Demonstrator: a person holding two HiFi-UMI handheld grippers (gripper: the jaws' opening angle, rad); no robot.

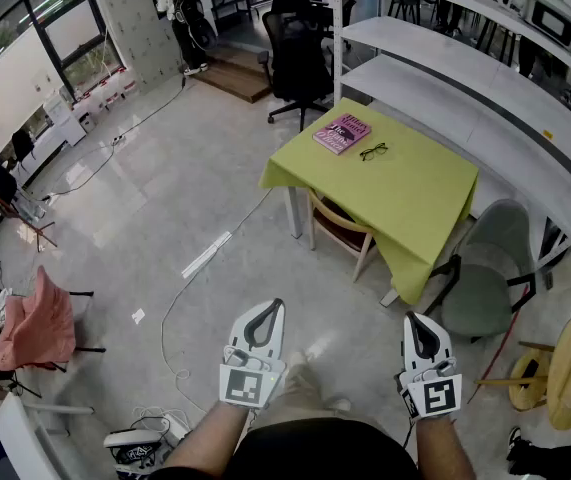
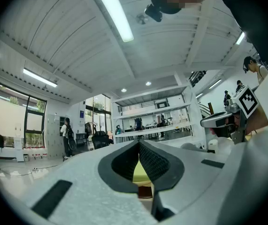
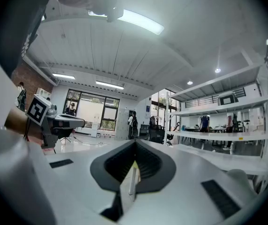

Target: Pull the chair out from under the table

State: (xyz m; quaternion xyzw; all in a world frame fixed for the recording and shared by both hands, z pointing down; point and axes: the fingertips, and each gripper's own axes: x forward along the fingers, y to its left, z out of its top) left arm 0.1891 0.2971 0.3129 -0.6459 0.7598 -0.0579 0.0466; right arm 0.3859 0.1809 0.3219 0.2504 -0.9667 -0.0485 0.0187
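A wooden chair point(image 1: 340, 230) with a dark red seat stands tucked under the table point(image 1: 420, 203), which carries a yellow-green cloth. Both grippers are held level in front of me, well short of the chair and with open floor between. The left gripper point(image 1: 273, 308) is shut with nothing in it. The right gripper point(image 1: 413, 320) is also shut and holds nothing. In the left gripper view the gripper point(image 2: 139, 144) has its jaws closed, and the green table point(image 2: 141, 173) and the chair point(image 2: 145, 191) show through the slit. The right gripper view has the gripper point(image 3: 134, 144) closed too.
A pink book point(image 1: 342, 133) and glasses point(image 1: 373, 151) lie on the table. A grey-green armchair point(image 1: 485, 278) stands at the table's right, white shelves point(image 1: 485, 98) behind it, a black office chair point(image 1: 298, 63) beyond. A cable point(image 1: 180, 308) crosses the floor.
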